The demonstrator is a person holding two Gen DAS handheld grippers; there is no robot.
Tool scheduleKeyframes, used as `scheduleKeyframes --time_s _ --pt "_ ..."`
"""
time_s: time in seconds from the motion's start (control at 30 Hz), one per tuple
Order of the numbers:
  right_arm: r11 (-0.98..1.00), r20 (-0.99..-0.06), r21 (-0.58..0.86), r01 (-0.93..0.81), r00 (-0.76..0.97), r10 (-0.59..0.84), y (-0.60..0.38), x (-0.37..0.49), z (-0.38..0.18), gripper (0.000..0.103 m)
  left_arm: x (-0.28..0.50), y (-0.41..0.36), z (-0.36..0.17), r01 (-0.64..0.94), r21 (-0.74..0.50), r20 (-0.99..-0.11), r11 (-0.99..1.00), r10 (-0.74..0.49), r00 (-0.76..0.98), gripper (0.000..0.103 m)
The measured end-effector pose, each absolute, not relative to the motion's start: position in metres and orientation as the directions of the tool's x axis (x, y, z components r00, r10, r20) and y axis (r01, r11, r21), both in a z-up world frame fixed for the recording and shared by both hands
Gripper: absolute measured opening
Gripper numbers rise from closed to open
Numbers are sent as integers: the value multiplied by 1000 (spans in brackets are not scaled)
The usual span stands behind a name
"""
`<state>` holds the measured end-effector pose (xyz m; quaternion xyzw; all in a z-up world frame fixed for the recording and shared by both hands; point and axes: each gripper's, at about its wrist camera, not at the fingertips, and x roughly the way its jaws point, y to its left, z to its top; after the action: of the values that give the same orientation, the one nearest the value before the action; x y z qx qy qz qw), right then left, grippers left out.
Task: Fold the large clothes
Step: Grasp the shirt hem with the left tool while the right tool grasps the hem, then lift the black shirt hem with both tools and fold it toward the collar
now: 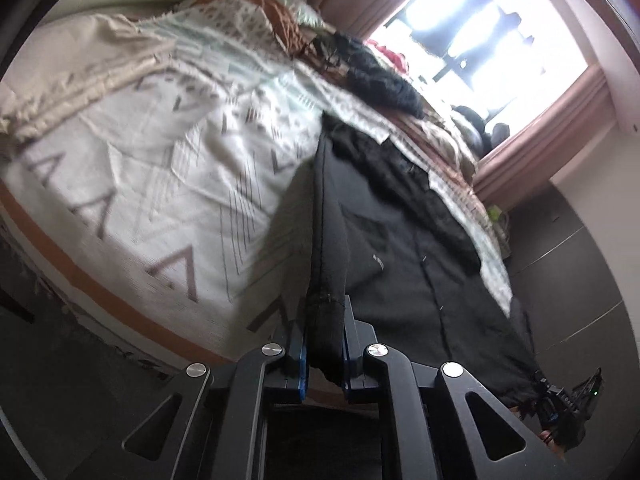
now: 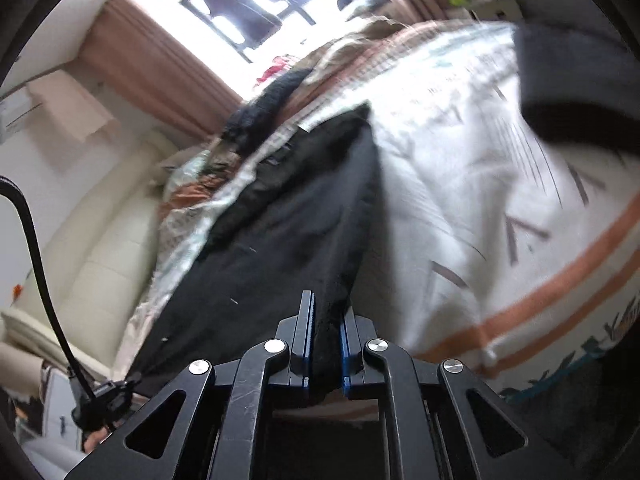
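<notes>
Garment: black garment, soft matte cloth, stretching ahead from both grippers across the bed.
Left gripper: clamping a bunched edge.
Right gripper: pinching the opposite edge.
Bedspread: pale, triangle-patterned, lying beyond.
Right view only: cream headboard showing.

I can read no text, brand, number or sign in either wrist view. On the black garment, there is a small pale mark, which may be a label or print, but it is too small and blurred for me to make out any letters. The bedspread under the garment carries only triangles and line patterns, not writing. Motion blur softens both views.
</notes>
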<state>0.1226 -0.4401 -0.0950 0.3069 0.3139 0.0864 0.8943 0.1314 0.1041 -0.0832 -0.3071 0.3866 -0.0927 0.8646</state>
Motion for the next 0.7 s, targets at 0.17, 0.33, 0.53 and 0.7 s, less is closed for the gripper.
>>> scheduleKeyframes --time_s 0.17,0.33,0.53,0.7 --pt "801 -452 597 -34 811 371 -424 103 -55 11 111 123 -52 -66 -618 -573 783 -392 720 12" --pt "802 -410 591 -87 824 391 -412 79 -22 11 82 135 -21 -50 -625 -537 779 -383 752 11" --pt "801 -364 584 -135 838 407 -398 48 6 11 46 144 6 -26 -628 -498 778 -376 781 11" --pt "793 -329 584 -171 844 424 -394 24 19 11 18 150 26 -13 -621 -469 784 -358 807 11"
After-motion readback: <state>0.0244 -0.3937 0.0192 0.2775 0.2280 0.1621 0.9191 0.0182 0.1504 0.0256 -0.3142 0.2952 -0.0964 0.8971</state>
